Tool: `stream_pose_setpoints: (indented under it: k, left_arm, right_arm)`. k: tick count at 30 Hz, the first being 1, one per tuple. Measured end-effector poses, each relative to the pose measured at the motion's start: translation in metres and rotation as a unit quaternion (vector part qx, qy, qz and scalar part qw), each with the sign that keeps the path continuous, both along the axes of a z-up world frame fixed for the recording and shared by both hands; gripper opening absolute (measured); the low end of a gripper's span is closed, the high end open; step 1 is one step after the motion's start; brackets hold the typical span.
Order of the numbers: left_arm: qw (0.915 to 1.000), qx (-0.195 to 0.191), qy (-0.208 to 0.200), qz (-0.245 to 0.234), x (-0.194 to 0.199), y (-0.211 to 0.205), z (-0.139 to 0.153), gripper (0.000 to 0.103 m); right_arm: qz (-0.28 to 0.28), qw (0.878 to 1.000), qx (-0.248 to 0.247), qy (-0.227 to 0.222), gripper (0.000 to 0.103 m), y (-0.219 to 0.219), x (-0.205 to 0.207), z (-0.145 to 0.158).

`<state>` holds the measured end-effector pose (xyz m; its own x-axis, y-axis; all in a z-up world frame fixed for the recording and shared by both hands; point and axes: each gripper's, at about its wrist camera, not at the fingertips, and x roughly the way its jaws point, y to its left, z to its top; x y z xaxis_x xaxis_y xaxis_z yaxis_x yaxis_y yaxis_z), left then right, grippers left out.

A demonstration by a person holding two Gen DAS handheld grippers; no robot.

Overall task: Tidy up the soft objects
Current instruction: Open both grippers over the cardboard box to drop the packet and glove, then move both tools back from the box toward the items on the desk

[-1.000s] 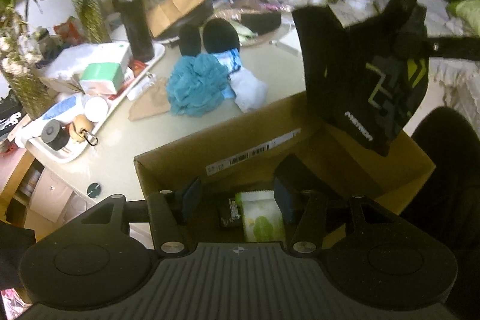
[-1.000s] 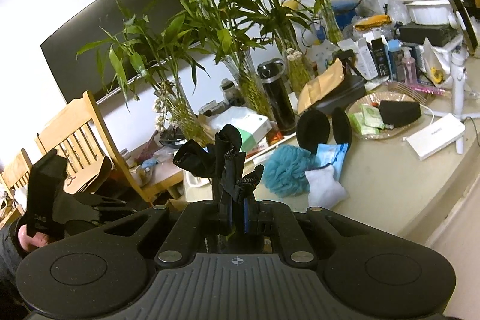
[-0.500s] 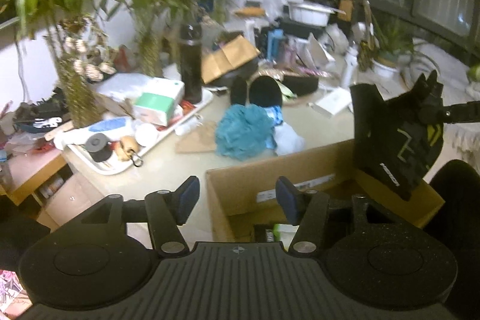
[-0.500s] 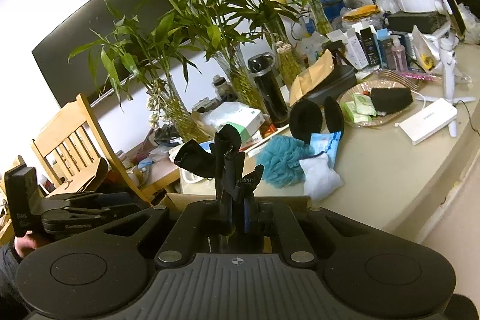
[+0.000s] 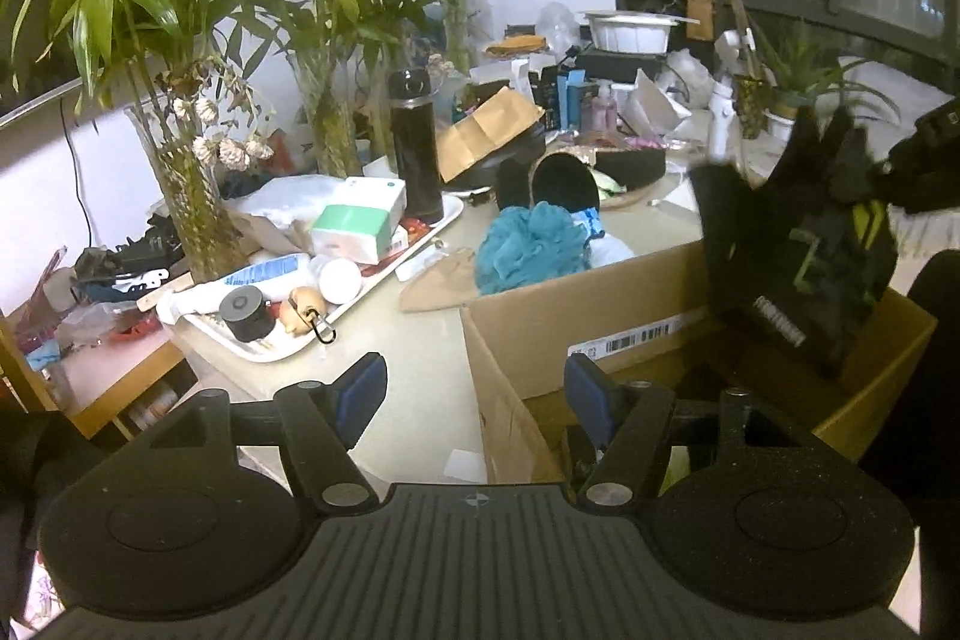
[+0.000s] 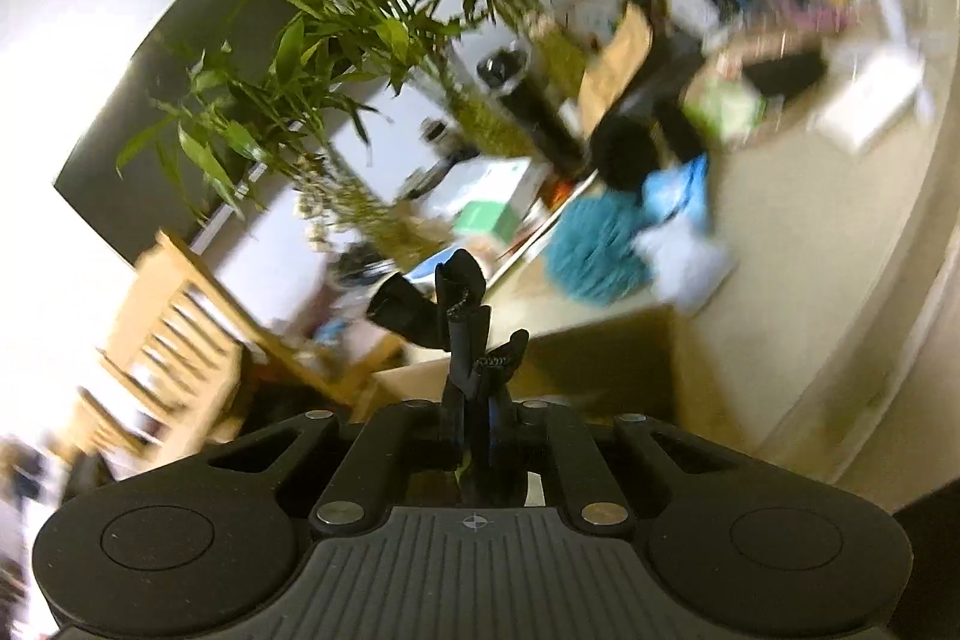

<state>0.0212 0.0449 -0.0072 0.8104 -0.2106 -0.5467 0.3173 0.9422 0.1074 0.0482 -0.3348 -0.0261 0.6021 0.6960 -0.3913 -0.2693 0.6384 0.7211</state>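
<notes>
Right gripper [image 6: 474, 400] opening, black glove [image 6: 459, 322] still between its jaws

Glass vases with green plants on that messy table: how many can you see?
3. One vase at the left by the tray, one vase behind the white boxes, one vase further back. Clutter may hide more.

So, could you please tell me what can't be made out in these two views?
- Left wrist view: the box interior is mostly hidden by its near wall and the left gripper.
- Left wrist view: the glove print is too blurred to read.
- Left wrist view: the right gripper is cut off by the edge.
- Right wrist view: motion blur smears the table clutter; the glove hides the opening jaws' pads.
</notes>
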Motion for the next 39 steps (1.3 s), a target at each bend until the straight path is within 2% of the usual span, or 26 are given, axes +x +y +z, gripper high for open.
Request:
stream_pose_setpoints:
  k: [2,3,4,6,9,13,34,39]
  left_arm:
    - [0.9999,-0.012,-0.002,0.002,0.000,0.004,0.000,0.065]
    - [0.9998,-0.018,0.000,0.003,0.001,0.006,-0.001,0.065]
    - [0.9996,-0.026,0.004,0.005,0.002,0.009,-0.001,0.065]
    - [0.9991,-0.040,0.011,0.012,0.005,0.013,-0.002,0.065]
    - [0.9979,-0.060,0.014,0.020,0.007,0.018,-0.003,0.065]
    - [0.9964,-0.081,0.014,0.022,0.007,0.024,-0.003,0.065]
    - [0.9968,-0.079,0.003,0.015,0.010,0.018,0.000,0.065]
    - [0.9970,-0.075,0.001,0.019,0.009,0.017,0.000,0.065]
  right_arm:
    - [0.002,1.000,-0.012,0.025,0.040,0.004,0.006,-0.006]
    - [0.001,0.999,-0.035,0.026,0.067,0.008,0.007,-0.007]
    - [-0.003,0.998,-0.057,0.020,0.082,0.012,0.005,-0.007]
    - [-0.007,0.996,-0.089,0.000,0.089,0.016,0.000,-0.005]
    - [-0.007,0.995,-0.095,-0.016,0.098,0.017,-0.005,-0.005]
    - [-0.009,0.995,-0.098,-0.028,0.099,0.016,-0.007,-0.002]
    - [-0.038,0.986,-0.141,-0.082,0.103,0.029,-0.001,0.020]
    - [-0.049,0.978,-0.170,-0.110,0.103,0.033,-0.003,0.022]
